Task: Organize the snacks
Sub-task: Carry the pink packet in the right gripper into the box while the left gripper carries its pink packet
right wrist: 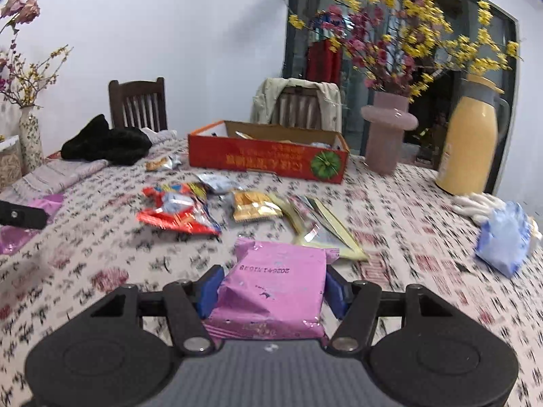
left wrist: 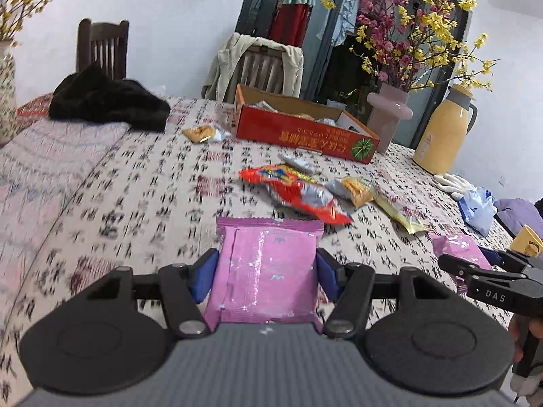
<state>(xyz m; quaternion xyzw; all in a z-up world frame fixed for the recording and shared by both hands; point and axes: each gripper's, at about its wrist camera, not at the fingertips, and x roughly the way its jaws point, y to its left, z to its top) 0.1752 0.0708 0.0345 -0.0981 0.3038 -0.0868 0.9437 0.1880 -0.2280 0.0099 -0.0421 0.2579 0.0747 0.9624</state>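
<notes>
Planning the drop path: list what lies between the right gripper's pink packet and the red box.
In the right wrist view, between the pink packet and red box: gold snack packet, yellowish wrappers, silver packet.

The left gripper (left wrist: 266,276) clamps a pink packet (left wrist: 268,268) above the table (left wrist: 101,203); a red box (left wrist: 305,132) sits beyond.

right gripper (left wrist: 488,273) — "DAS" | pink packet (right wrist: 271,291) — "2026", upside down

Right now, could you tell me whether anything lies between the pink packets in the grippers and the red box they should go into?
Yes. Loose snacks lie on the table between them: a red packet, a gold packet and a silver packet. Each pink packet looks held above the table, so passing over seems possible. The red box is open on top.
</notes>
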